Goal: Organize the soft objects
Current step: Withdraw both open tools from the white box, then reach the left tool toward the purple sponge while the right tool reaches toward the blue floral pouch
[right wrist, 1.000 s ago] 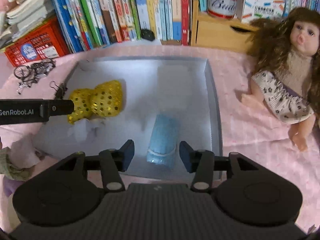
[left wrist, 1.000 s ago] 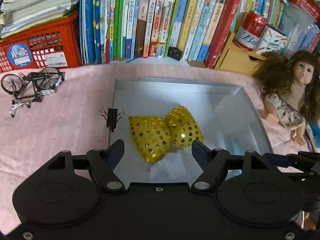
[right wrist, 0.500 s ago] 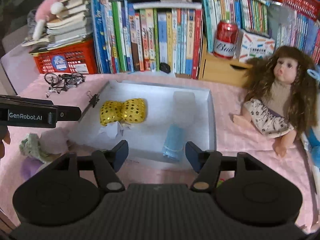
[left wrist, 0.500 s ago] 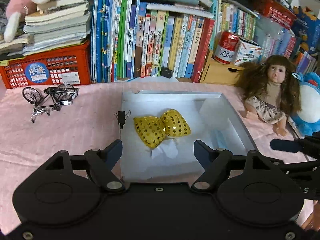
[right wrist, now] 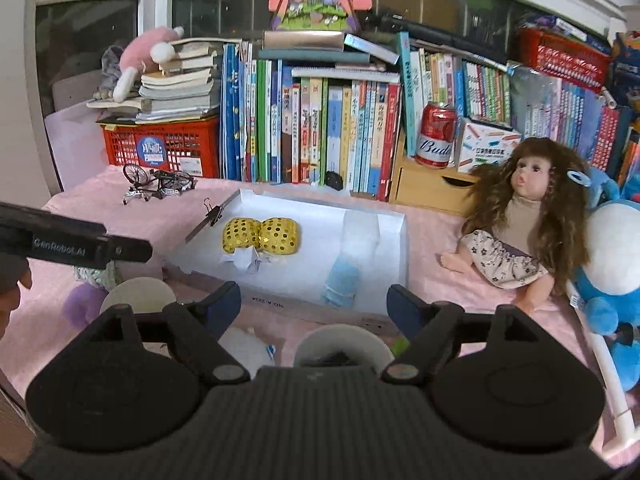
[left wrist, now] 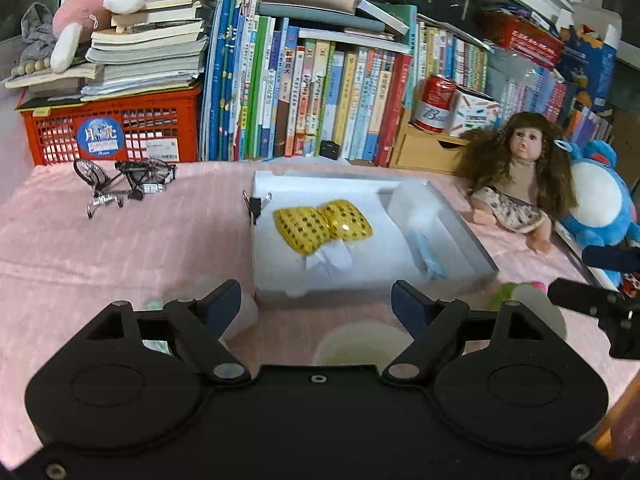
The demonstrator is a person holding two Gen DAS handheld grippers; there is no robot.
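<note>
So the gold sequin bow (left wrist: 322, 226) sits in the left half of the white tray (left wrist: 404, 264), touching a folded bit of white paper (left wrist: 330, 258), with a pale blue roll (right wrist: 340, 282) lying over on the tray's right side. Both the left gripper (left wrist: 316, 300) and right gripper (right wrist: 314, 300) hang near the tray's front edge; their jaws have just been opening, spread wide, nothing between them. Doll (right wrist: 520, 232) sits on the pink cloth (left wrist: 120, 248) further right.

Left gripper (left wrist: 316, 300), matte black housing, dark blue finger pads (left wrist: 224, 300), silver pivot screws, right gripper (right wrist: 314, 300), ribbed black housing, white lettering
</note>
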